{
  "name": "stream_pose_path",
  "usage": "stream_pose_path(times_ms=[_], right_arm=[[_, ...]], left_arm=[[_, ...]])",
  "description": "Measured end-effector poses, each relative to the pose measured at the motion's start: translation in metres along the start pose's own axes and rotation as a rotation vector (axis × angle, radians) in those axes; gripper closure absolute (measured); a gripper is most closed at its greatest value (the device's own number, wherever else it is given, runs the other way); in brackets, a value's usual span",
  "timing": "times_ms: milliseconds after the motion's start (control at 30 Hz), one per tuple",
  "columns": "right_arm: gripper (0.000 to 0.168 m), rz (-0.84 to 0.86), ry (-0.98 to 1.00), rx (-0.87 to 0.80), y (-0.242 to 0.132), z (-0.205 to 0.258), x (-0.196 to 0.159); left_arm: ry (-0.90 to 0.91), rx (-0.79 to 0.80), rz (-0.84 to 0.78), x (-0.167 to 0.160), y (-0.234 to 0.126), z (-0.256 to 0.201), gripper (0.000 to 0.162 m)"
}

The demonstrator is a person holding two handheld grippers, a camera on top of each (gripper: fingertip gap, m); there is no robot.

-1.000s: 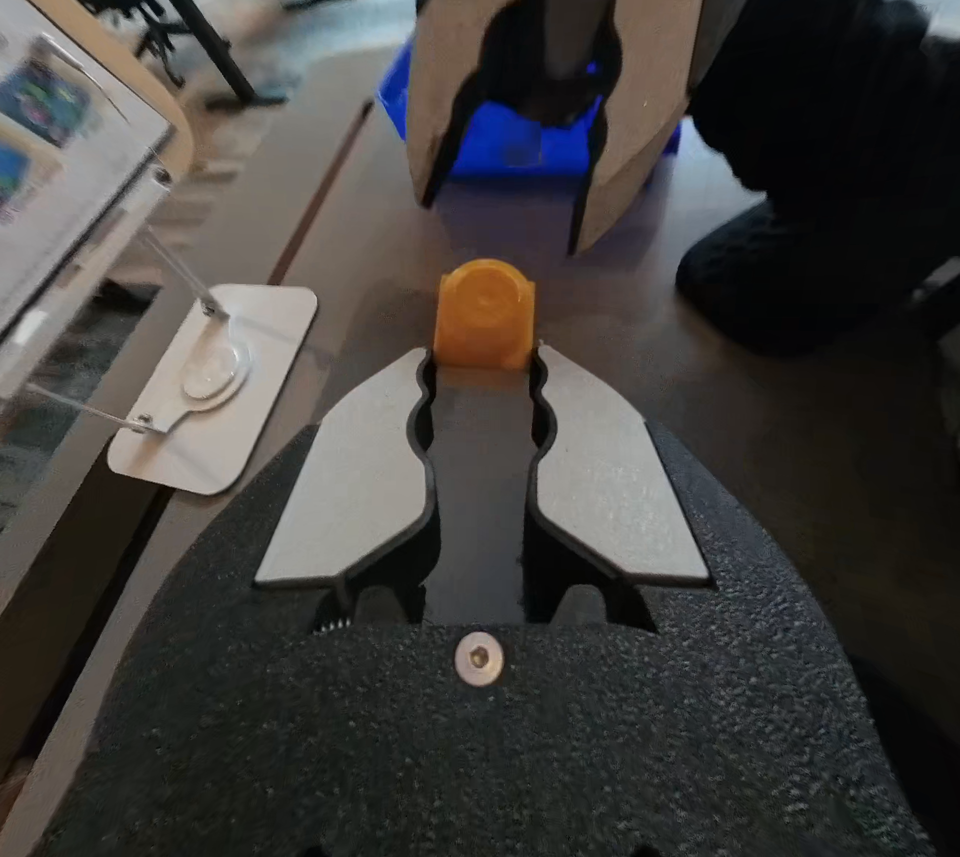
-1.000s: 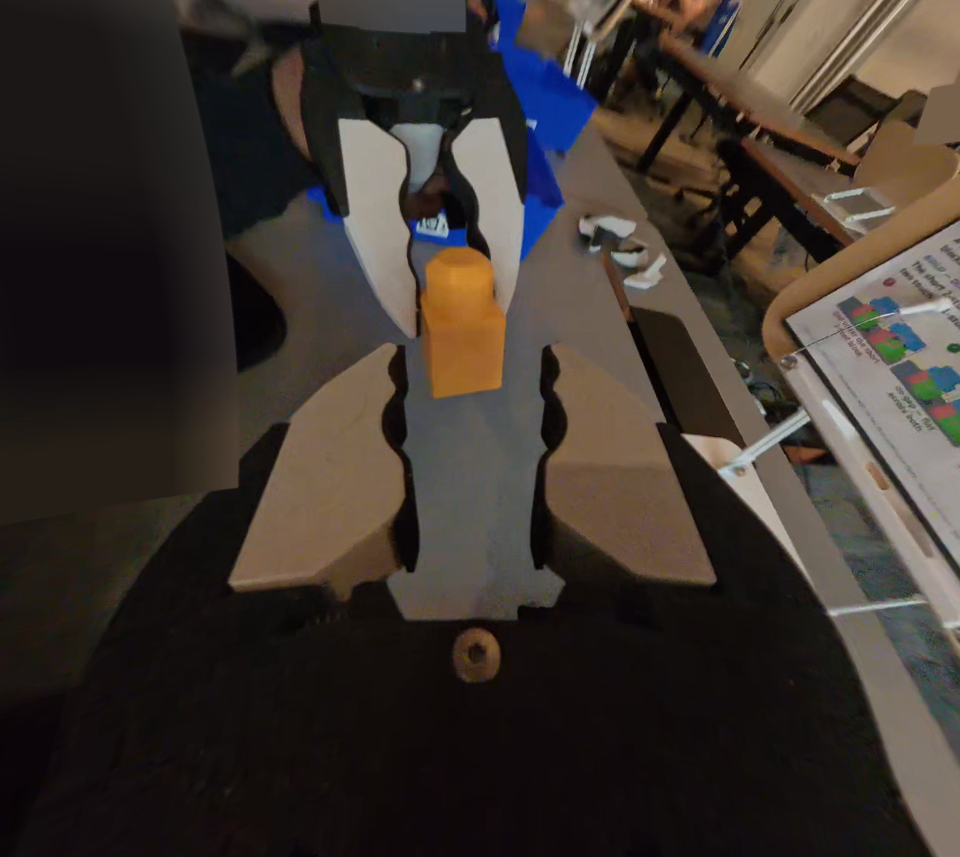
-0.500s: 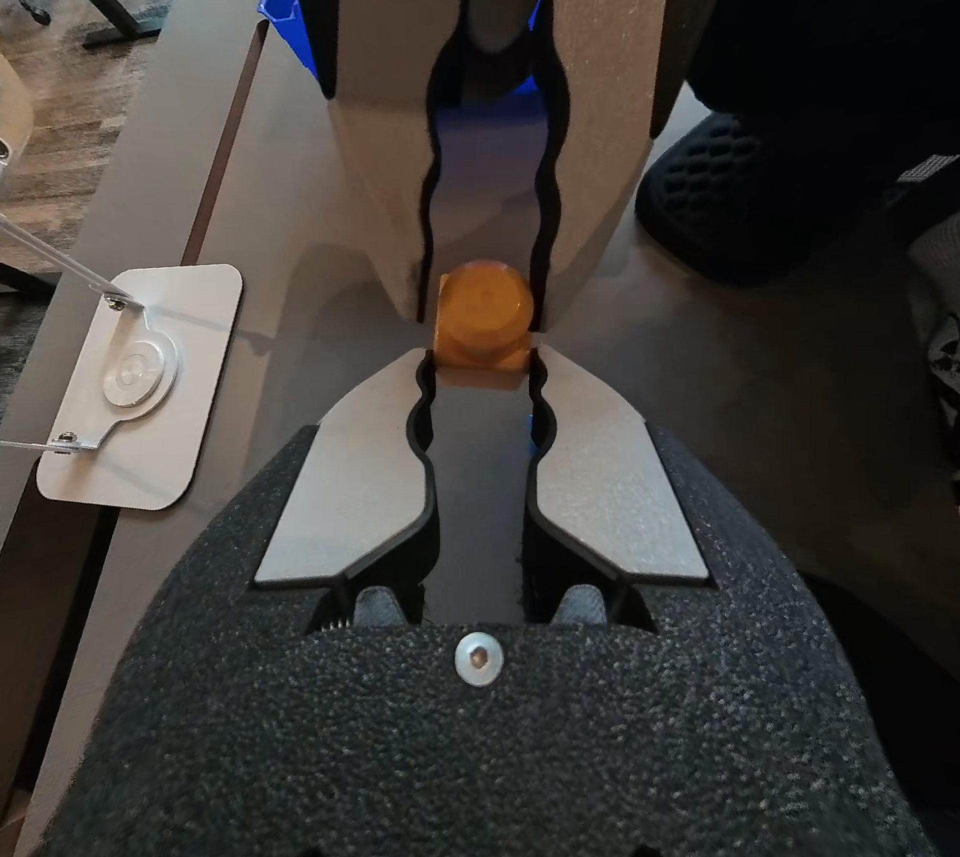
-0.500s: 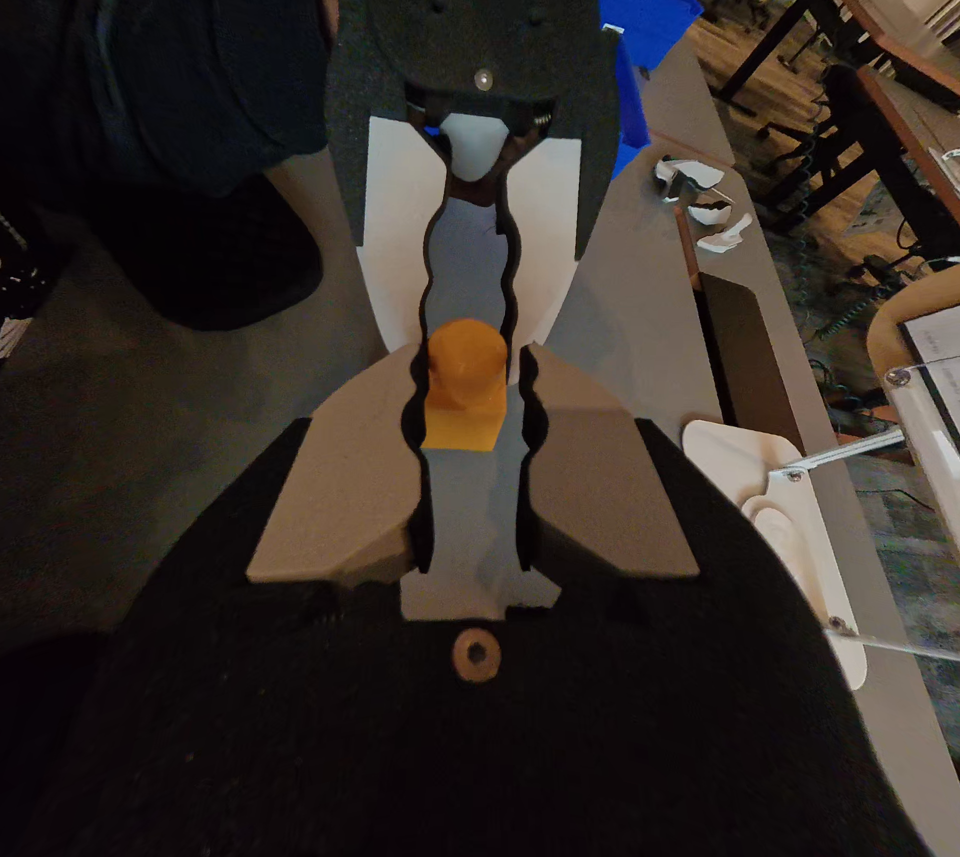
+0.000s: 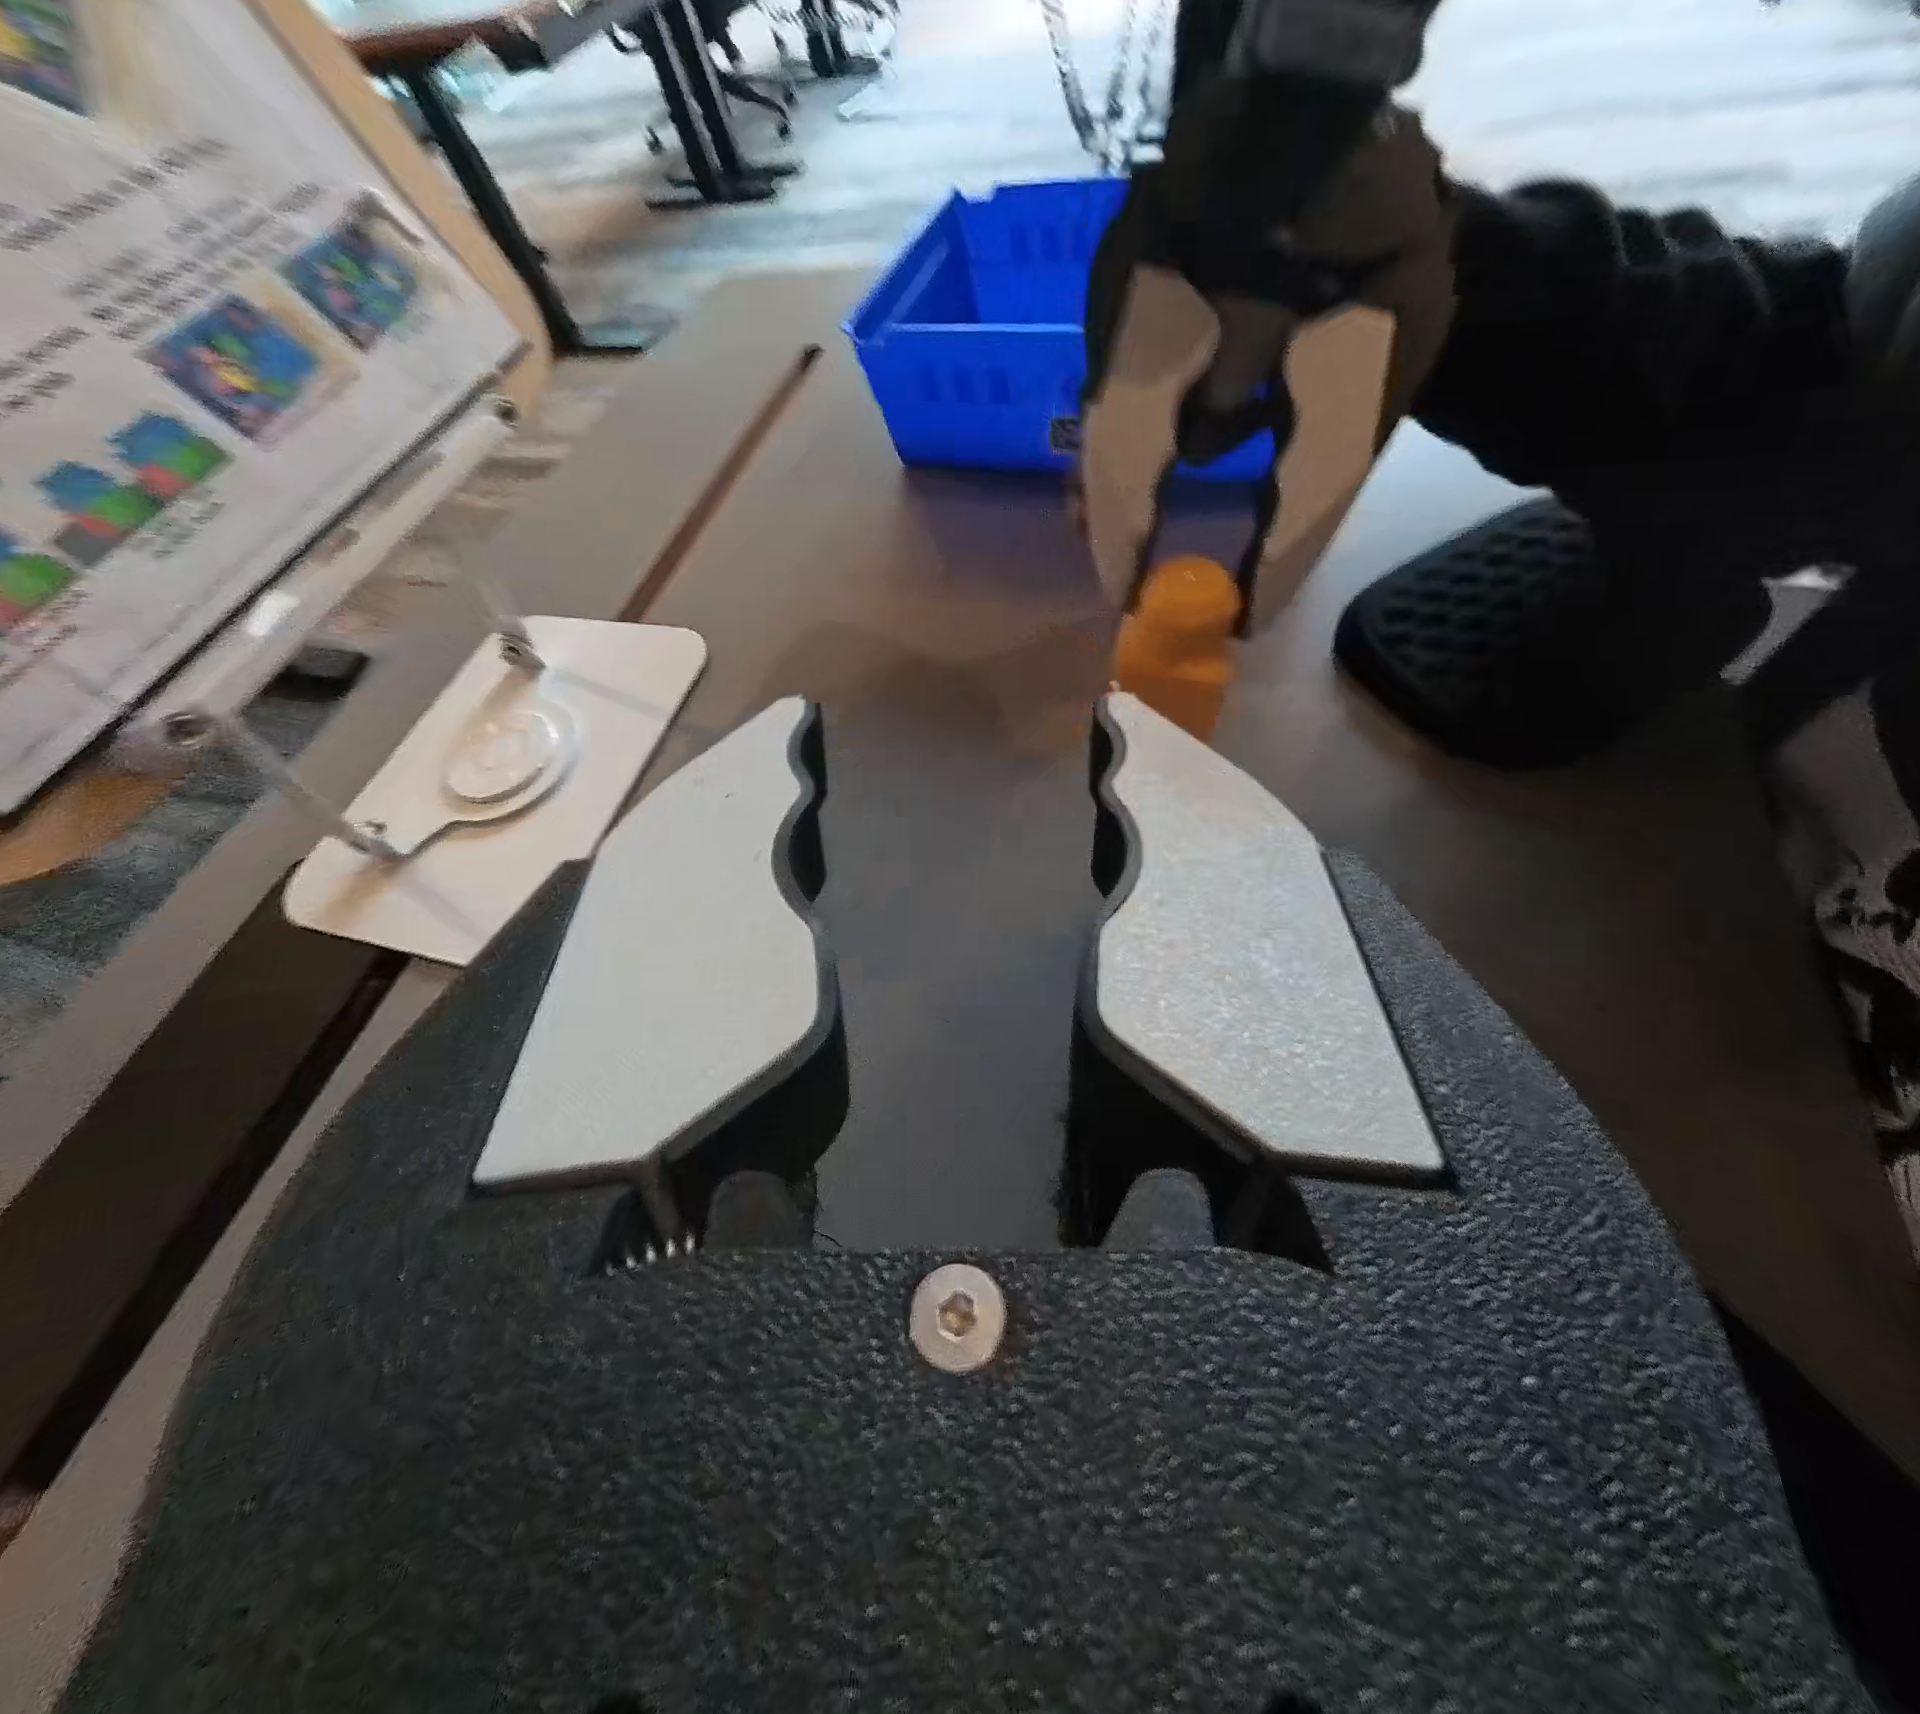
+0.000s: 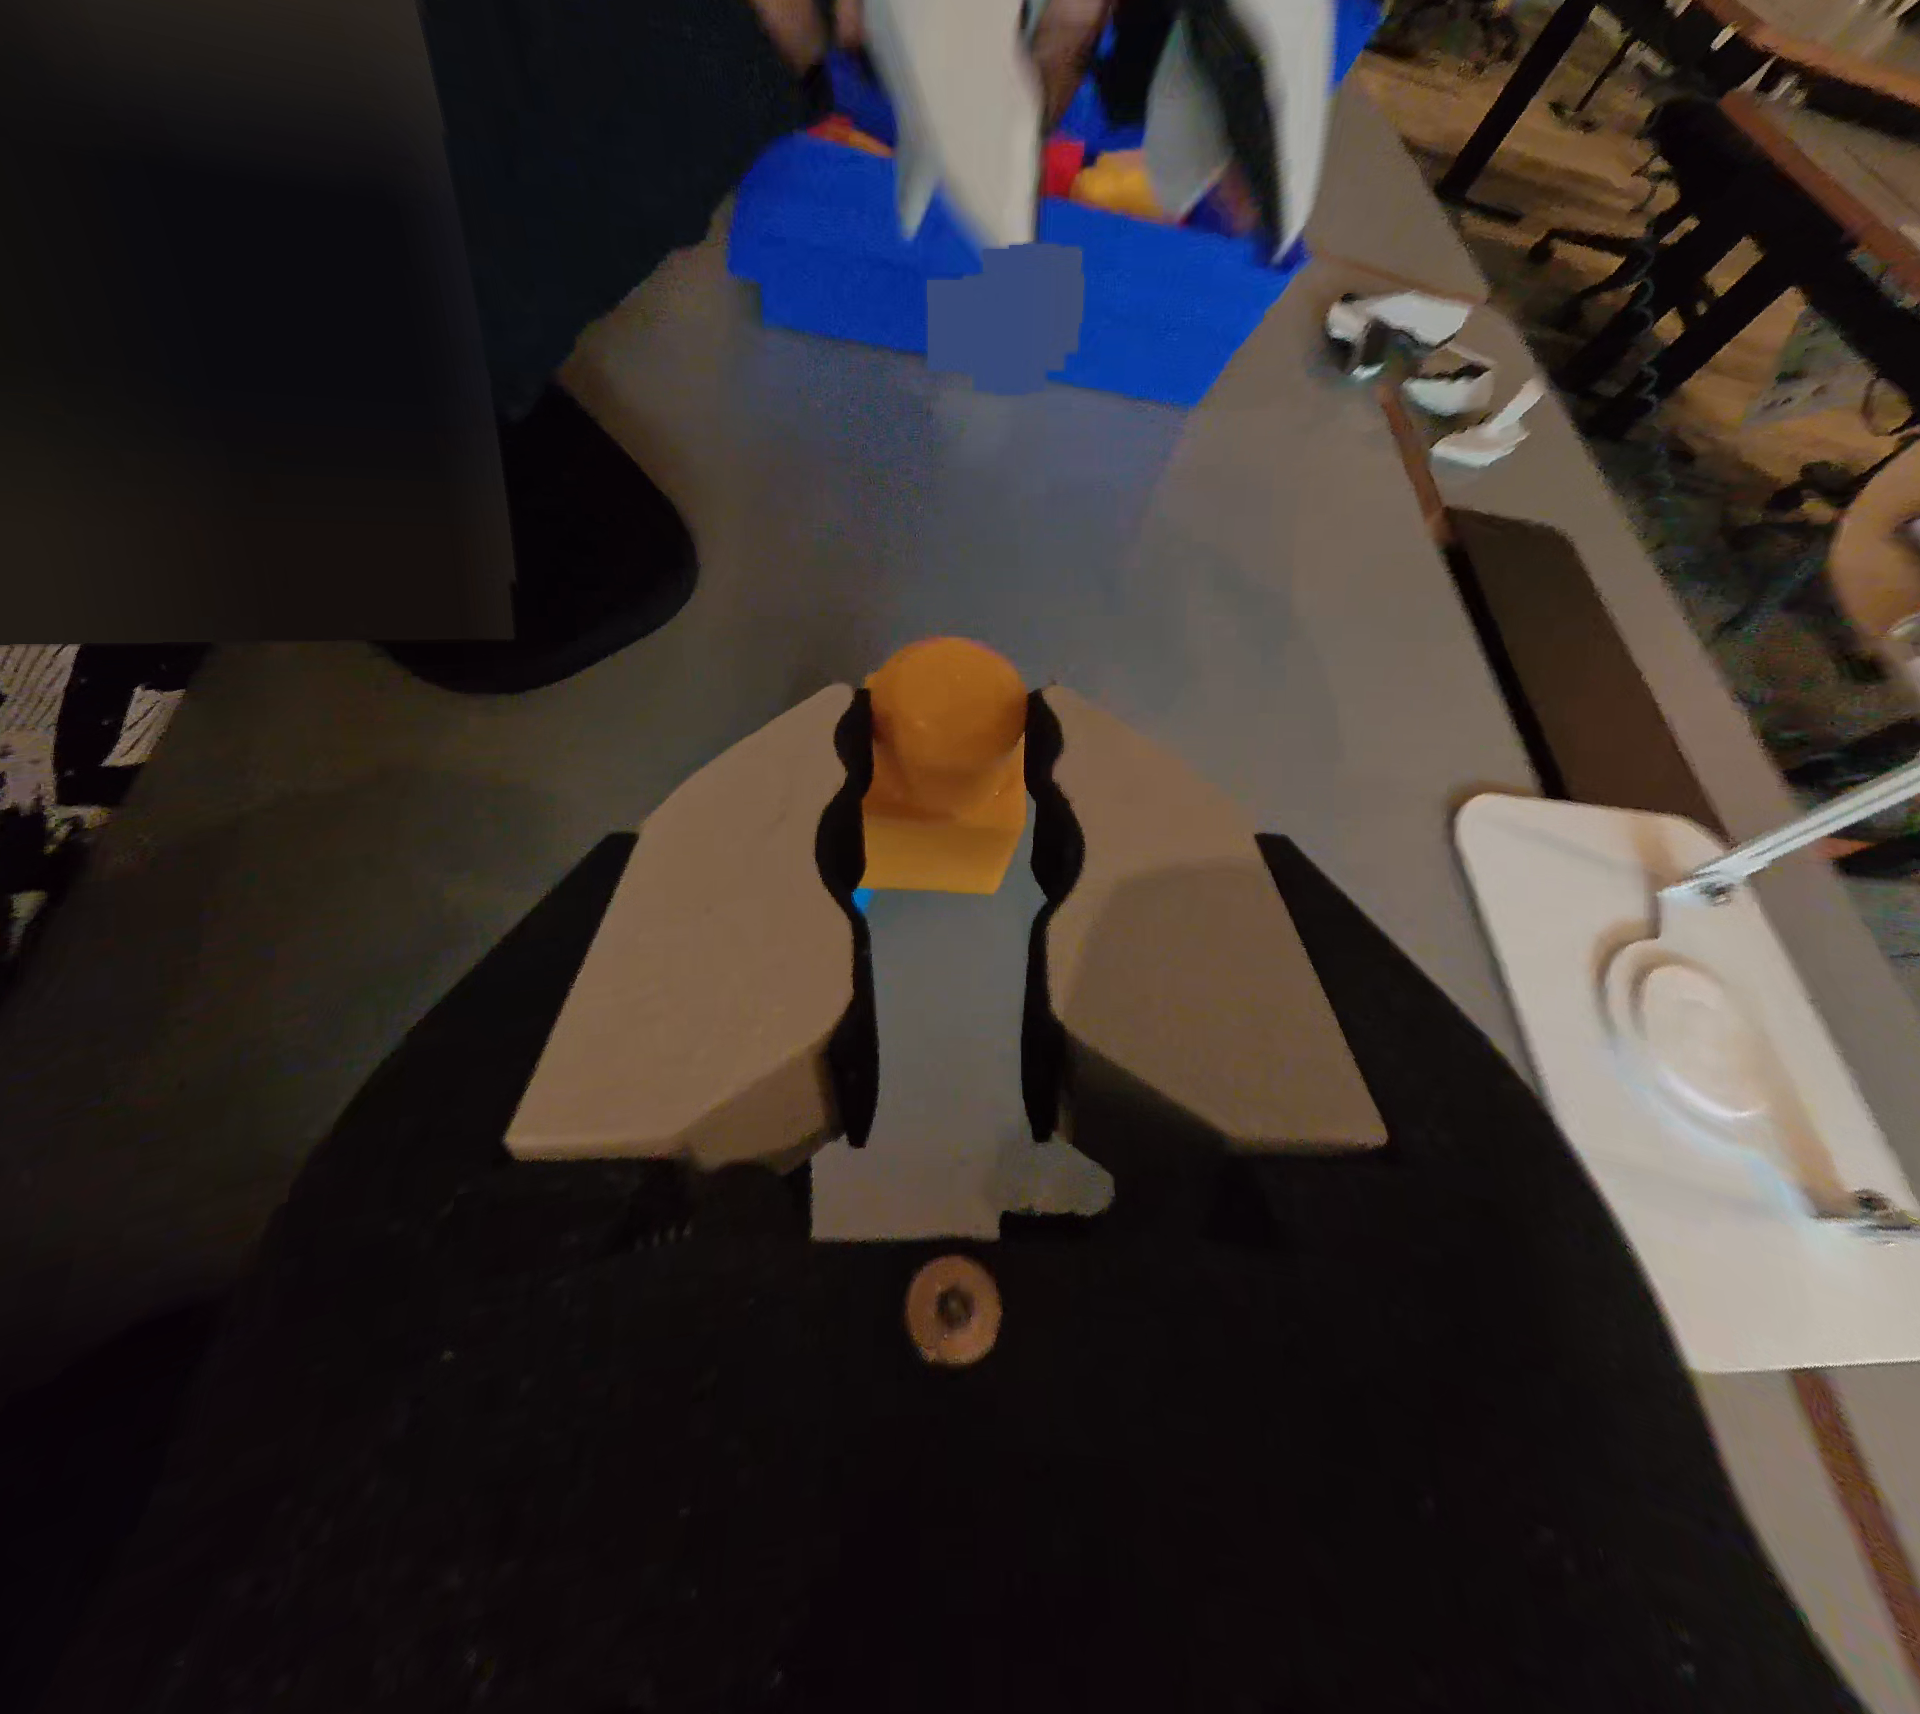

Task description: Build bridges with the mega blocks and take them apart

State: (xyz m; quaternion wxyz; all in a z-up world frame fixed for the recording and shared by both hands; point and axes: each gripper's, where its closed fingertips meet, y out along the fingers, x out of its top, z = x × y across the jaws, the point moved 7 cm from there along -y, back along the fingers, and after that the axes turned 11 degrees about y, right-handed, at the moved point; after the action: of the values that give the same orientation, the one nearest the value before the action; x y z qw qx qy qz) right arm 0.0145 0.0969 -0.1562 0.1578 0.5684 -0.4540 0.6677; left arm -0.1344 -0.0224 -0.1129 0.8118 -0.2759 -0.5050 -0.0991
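An orange mega block (image 6: pixel 940 791) sits between my right gripper's (image 6: pixel 945 698) fingers, which are shut on its stud just above the grey table (image 6: pixel 935 501). A sliver of blue shows under its near left corner. In the left wrist view the same block (image 5: pixel 1179 646) hangs in the right gripper (image 5: pixel 1190 599) ahead and to the right. My left gripper (image 5: pixel 956 708) is open and empty, clear of the block. In the right wrist view it (image 6: pixel 1101 230) is blurred, raised over the blue bin (image 6: pixel 1143 314) of coloured blocks.
A white stand base (image 5: pixel 499 781) holding an illustrated instruction sheet (image 5: pixel 156 293) stands at the table's edge; it also shows in the right wrist view (image 6: pixel 1683 1072). A black mesh object (image 5: pixel 1507 625) lies by the person's dark sleeve. White scraps (image 6: pixel 1434 376) lie beside the bin. Some 10 cm of space lies between my two pairs of fingers. My left tips are about 30 cm from the black mesh object (image 5: pixel 1507 625), my right tips only 25 cm.
My left gripper let go of the orange block, opened and pulled back and up. My right gripper closed on the block and now holds it alone.
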Motion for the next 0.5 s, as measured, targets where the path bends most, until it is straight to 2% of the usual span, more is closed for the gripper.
stream_pose_path(times_ms=[267, 500], right_arm=[[0.141, 0.011, 0.085, 0.083, 0.026, 0.013, -0.065], [0.141, 0.069, 0.095, 0.101, 0.043, 0.012, -0.088]], left_arm=[[-0.019, 0.139, -0.072, -0.001, -0.035, 0.013, 0.114], [-0.031, 0.183, -0.092, -0.001, -0.044, 0.017, 0.115]])
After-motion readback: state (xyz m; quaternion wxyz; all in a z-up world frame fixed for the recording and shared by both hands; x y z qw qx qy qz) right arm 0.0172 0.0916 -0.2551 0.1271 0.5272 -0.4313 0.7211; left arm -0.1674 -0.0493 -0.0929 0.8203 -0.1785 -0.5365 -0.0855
